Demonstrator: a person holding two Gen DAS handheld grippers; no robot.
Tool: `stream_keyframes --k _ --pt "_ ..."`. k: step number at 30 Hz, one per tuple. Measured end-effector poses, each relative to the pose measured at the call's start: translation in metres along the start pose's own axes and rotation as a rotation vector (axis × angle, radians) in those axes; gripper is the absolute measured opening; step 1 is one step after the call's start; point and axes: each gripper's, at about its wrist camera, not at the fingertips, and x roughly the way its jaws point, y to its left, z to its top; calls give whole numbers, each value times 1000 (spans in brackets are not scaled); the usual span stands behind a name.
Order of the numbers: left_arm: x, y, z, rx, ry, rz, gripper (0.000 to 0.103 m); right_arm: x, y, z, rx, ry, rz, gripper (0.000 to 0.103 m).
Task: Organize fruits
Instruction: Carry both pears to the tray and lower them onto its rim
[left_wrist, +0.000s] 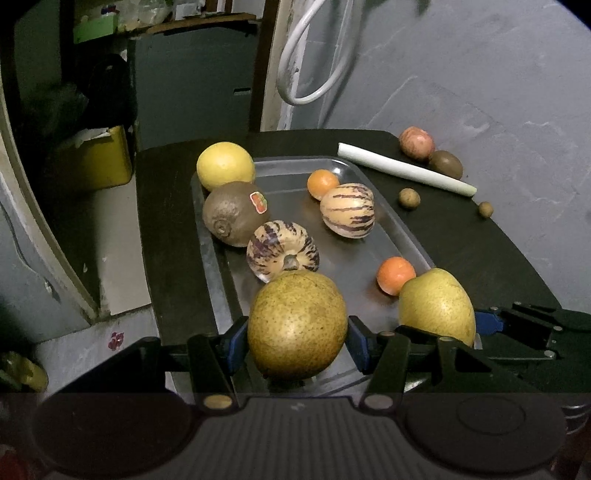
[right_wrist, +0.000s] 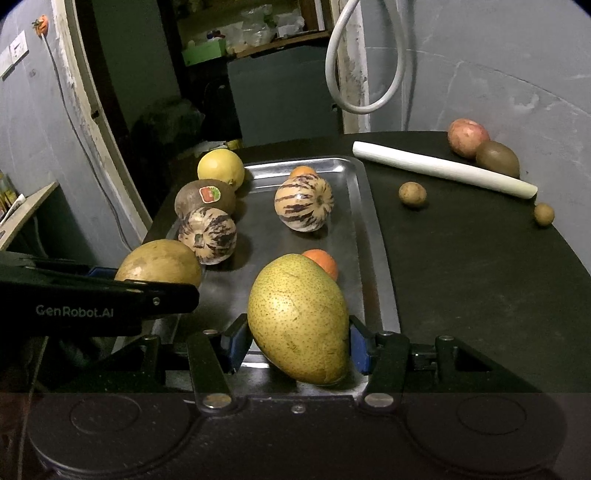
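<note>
Evidently both tongs carry pears: left tongs (left_wrist: 297, 338) pinch a round pear (left_wrist: 297, 325), right tongs (right_wrist: 295, 345) an oval pear (right_wrist: 299, 321), low over the tray (right_wrist: 373, 236), near edge, likely for setting down.

A glossy metal tray (right_wrist: 373, 229) sits on a matt dark table (right_wrist: 461, 258); the pears (left_wrist: 297, 325) look speckled.

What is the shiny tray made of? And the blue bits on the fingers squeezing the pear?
The tray looks like bare metal, probably steel: grey, smooth, with soft reflections of the fruit. The blue pads on the fingers holding the pear look like matte rubber or soft plastic; which one can't be told.
</note>
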Motion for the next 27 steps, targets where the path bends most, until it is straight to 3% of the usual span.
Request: stream_keyframes --k 27 --pt "9 0 -3 -19 26 -8 59 12 6 -2 -57 8 -22 56"
